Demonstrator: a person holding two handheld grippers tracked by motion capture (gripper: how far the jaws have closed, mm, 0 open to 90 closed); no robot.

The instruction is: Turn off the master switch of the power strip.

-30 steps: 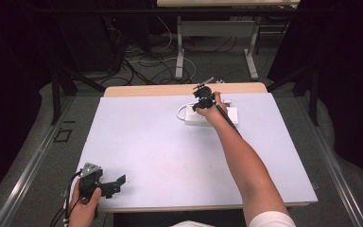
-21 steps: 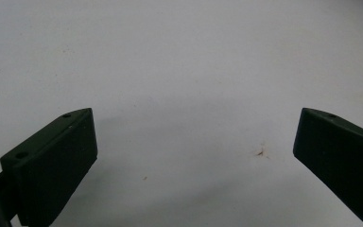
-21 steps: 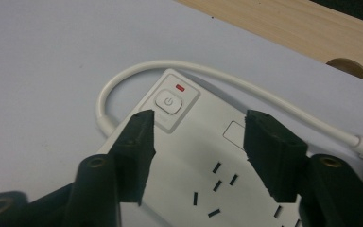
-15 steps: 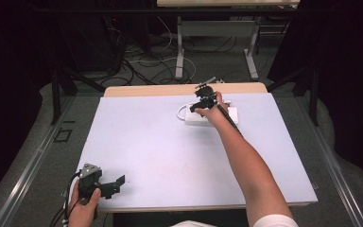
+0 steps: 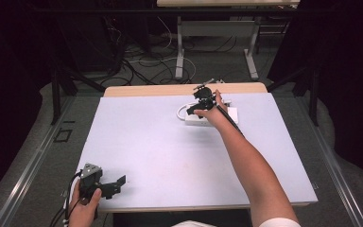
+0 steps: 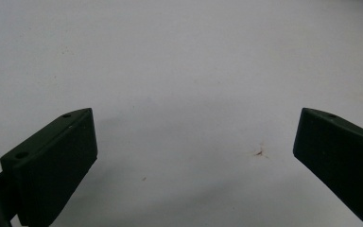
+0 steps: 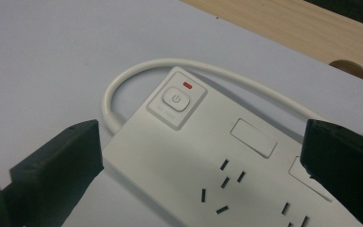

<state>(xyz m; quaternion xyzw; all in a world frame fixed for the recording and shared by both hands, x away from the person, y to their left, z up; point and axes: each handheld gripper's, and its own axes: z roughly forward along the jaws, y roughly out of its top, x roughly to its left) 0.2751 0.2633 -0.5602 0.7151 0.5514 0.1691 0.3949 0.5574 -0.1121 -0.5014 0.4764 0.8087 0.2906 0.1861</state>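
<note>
A white power strip lies at the far middle of the table, and its white cable loops off its left end. My right gripper hovers just over the strip's left end. In the right gripper view the jaws stand wide apart over the power strip; they have just been opening, and the pads press on nothing. Between them I see the round power button with a lit red lamp above it. My left gripper rests open at the near left corner, its jaws over bare tabletop.
The pale table top ends in a wooden strip at the far edge, which has a round hole in it. Beyond the table, cables and desk legs stand on the floor.
</note>
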